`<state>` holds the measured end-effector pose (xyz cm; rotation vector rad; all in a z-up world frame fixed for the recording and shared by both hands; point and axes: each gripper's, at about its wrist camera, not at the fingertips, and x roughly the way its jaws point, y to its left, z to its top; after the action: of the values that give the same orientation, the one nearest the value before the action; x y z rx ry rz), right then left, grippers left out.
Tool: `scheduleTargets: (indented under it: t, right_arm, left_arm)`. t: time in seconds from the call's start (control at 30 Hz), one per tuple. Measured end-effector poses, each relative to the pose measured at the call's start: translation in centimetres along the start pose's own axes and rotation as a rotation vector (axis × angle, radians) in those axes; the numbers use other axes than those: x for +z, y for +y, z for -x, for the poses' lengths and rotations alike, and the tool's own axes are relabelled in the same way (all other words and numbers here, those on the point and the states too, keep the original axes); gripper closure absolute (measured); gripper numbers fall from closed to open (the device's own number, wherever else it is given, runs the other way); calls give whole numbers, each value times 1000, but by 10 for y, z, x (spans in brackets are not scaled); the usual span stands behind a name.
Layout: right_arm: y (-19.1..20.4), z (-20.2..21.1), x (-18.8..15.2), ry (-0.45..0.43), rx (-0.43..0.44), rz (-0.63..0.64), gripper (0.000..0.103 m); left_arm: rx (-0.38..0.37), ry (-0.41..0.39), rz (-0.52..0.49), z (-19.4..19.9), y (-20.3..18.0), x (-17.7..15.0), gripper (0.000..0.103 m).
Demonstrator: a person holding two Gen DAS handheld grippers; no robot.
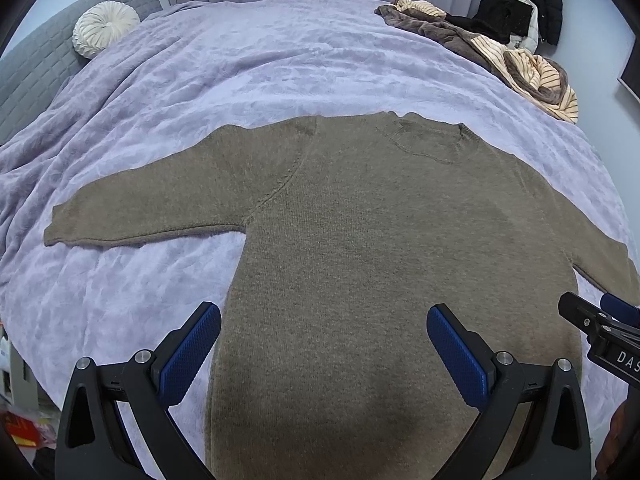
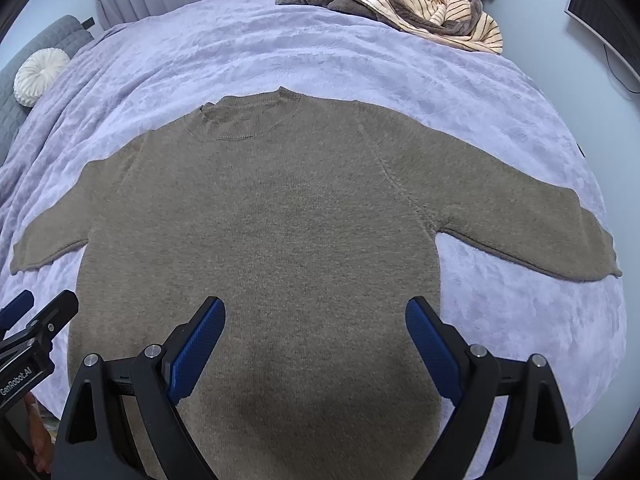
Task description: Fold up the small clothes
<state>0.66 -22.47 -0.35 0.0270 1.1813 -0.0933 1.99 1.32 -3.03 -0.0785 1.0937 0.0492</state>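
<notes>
A bed (image 1: 280, 60) draped in a lilac plush blanket fills the left wrist view, with a round cream cushion (image 1: 105, 28) near the grey headboard and a heap of striped and brown clothes (image 1: 500, 52) at the far right edge. A brown knit sweater (image 1: 360, 240) lies flat, sleeves spread, neck pointing away. The left gripper (image 1: 324, 340) hovers above its lower body, blue-padded fingers (image 1: 192, 352) wide apart and empty.

In the right wrist view, the same sweater (image 2: 260, 220) lies centred on the blanket (image 2: 500, 120), the clothes heap (image 2: 400, 4) beyond it. The right gripper (image 2: 316, 332) hangs over the hem area, fingers (image 2: 432, 344) spread, holding nothing.
</notes>
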Motion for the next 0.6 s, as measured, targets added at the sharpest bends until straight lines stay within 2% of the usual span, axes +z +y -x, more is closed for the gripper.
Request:
scheduleTargets:
  t: [0.6]
  right_arm:
    - [3, -10, 5, 21, -14, -9, 10]
  left_arm:
    - [-26, 13, -3, -16, 13, 4, 0]
